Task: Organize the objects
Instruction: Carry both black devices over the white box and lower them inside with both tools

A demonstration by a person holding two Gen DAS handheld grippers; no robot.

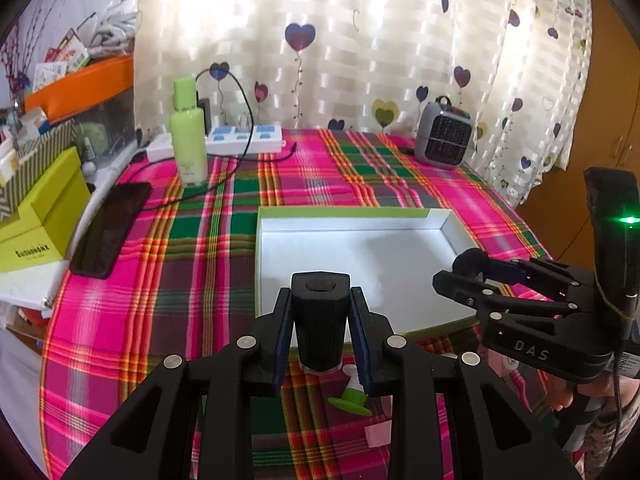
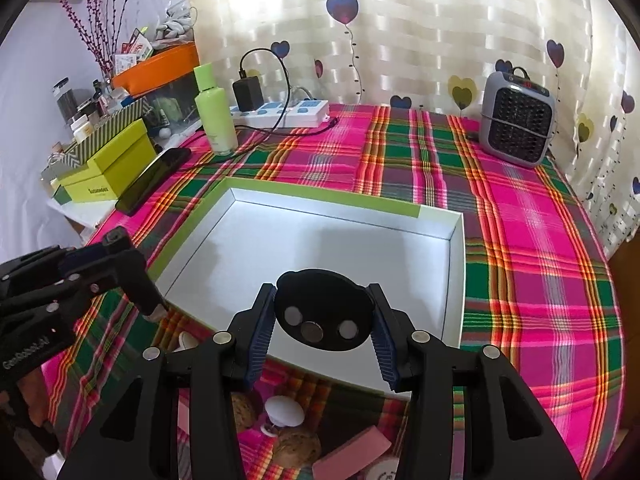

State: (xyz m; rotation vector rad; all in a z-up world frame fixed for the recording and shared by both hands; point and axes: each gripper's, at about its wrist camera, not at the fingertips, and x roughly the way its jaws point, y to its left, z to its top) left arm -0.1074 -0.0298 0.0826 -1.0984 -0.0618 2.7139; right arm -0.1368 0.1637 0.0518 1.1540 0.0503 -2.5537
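Note:
My left gripper (image 1: 320, 300) is shut on an upright black faceted bottle (image 1: 319, 328), held just above the near rim of the open white box with a green rim (image 1: 360, 252). My right gripper (image 2: 320, 300) is shut on a flat black oval disc (image 2: 324, 316) that carries three round metal spots; it hovers over the near part of the same box (image 2: 320, 240). From the left wrist, the right gripper (image 1: 468, 268) shows at the box's right corner. From the right wrist, the left gripper (image 2: 120, 256) and its bottle (image 2: 138, 284) show at the box's left edge.
On the plaid tablecloth (image 1: 224, 240) stand a green lotion bottle (image 1: 188, 136), a power strip (image 1: 240, 138), a dark phone (image 1: 110, 228) and a grey heater (image 1: 442, 136). Green boxes (image 1: 40, 216) are stacked left. Near me lie a white knob (image 2: 284, 410), cookies (image 2: 294, 446) and a pink block (image 2: 352, 452).

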